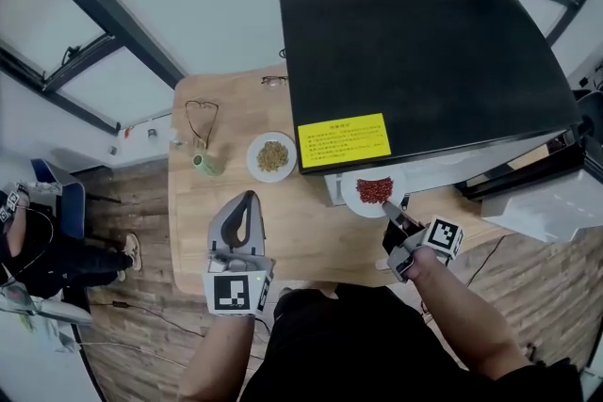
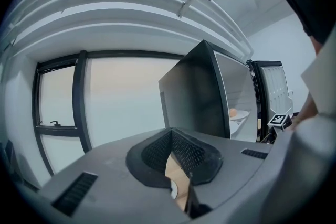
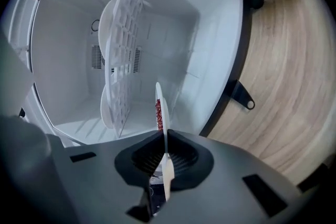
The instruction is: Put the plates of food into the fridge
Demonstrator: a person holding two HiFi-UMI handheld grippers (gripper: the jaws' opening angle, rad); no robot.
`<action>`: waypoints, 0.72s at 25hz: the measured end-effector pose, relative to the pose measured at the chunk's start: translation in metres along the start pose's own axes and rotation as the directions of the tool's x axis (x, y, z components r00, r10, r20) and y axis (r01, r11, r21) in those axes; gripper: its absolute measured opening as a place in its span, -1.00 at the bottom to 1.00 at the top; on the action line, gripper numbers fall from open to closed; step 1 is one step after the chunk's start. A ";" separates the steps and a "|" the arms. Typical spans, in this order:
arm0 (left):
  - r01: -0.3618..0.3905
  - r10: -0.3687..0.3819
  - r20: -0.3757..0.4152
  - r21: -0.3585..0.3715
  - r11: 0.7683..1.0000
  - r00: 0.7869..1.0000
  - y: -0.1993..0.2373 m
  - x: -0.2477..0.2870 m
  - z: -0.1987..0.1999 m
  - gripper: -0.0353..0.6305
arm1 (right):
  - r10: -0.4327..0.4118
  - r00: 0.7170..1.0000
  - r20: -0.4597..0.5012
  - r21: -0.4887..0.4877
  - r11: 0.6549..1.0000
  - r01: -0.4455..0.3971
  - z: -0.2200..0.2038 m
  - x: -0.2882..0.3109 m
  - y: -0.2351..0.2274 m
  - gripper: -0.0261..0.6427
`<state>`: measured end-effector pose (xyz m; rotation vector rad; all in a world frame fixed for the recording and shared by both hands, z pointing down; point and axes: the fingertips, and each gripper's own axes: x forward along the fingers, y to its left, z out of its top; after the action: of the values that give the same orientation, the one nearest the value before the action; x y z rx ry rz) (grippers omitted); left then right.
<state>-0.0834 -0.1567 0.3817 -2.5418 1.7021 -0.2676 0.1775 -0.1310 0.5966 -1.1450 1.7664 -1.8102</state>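
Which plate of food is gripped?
The plate of red food, pinched by the right gripper; the plate of greenish food sits untouched on the table.

Head view: print on the yellow label point(image 1: 344, 139) on the black fridge point(image 1: 424, 52) is too small to read, the fridge's top hides its whole inside plus the far rim of the red-food plate point(image 1: 349, 199), the fridge door point(image 1: 556, 202) runs off the right edge & the person point(image 1: 38, 245) at left is cut by the frame. Right gripper view: that plate's edge-on, so the food's just a red sliver, and two white plates point(image 3: 105, 107) further in sit half-hidden behind the wire rack point(image 3: 126, 44). Left gripper view: thru the jaw gap only a scrap of table point(image 2: 175, 171) & a white rim point(image 2: 172, 190) show, can't tell which dish.
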 end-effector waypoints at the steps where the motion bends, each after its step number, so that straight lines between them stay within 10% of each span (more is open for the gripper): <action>1: -0.007 0.007 -0.004 -0.002 1.000 1.000 0.002 0.002 0.000 -0.88 | -0.001 1.000 -0.001 0.002 1.000 0.001 0.003 0.003 -0.001 -0.83; 18: -0.070 0.070 -0.047 -0.002 0.998 0.996 0.030 0.011 -0.003 -0.88 | -0.079 0.997 0.000 -0.053 0.995 0.079 0.040 0.041 -0.012 -0.83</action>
<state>-0.1076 -0.1779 0.3815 -2.4917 1.8053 -0.3228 0.1853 -0.1856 0.6153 -1.2509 1.8044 -1.8194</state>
